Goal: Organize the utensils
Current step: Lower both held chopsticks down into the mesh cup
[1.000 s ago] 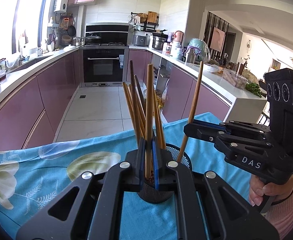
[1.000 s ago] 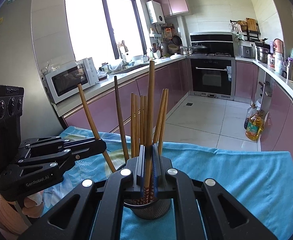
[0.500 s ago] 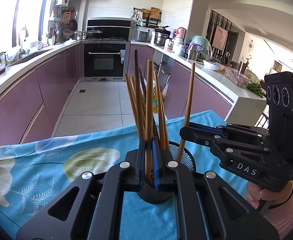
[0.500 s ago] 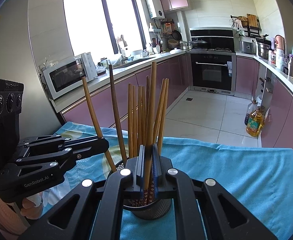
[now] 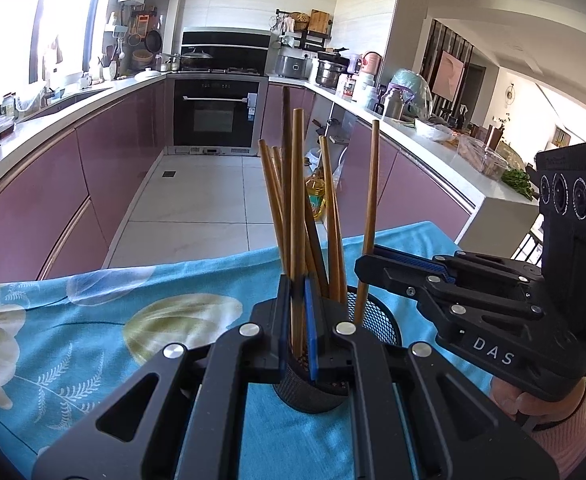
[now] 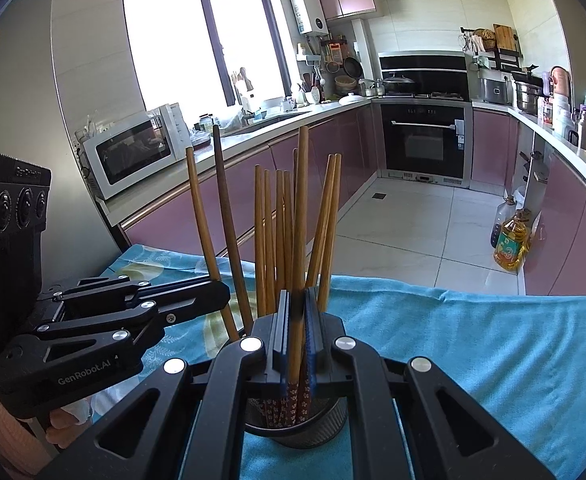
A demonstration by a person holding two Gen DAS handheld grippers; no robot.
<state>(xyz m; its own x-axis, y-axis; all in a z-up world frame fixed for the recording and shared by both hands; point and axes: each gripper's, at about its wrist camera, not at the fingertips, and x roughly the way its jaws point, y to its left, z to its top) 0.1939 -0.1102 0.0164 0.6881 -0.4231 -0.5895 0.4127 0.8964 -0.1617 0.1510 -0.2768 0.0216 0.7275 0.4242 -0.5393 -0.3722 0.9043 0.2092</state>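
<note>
Both grippers are clamped on one chopstick each, both over the black mesh cup (image 5: 377, 320).

Left gripper (image 5: 298, 320): pads closed on a light wooden chopstick (image 5: 298, 200) that stands near upright, its lower end inside the cup. Compared with a second ago the cup rim sits higher in the left view and the stick reaches a bit deeper between the pads, so this one has come down slightly. The grip is unchanged.

Right gripper (image 6: 298, 320): pads closed on another light chopstick (image 6: 301, 208), near vertical, its patterned red tip (image 6: 293, 394) down in the cup (image 6: 333, 420). In the left view the same gripper (image 5: 363, 268) shows from the side with its stick (image 5: 371, 208); a second ago that stick leaned clearly to the right, now it is closer to upright.

The rest of the chopsticks (one darker stick (image 6: 229, 224) among them) stand bundled in the cup, leaning a little apart. In the right view the left gripper (image 6: 219, 294) is seen from the side, holding its stick (image 6: 203, 220) at the left of the bundle; a second ago that stick slanted more.

The cup stands on a blue floral cloth (image 5: 93, 340) at the table edge, in the same spot as before. The hand (image 5: 533, 400) under the right gripper shows with a pink cuff.
</note>
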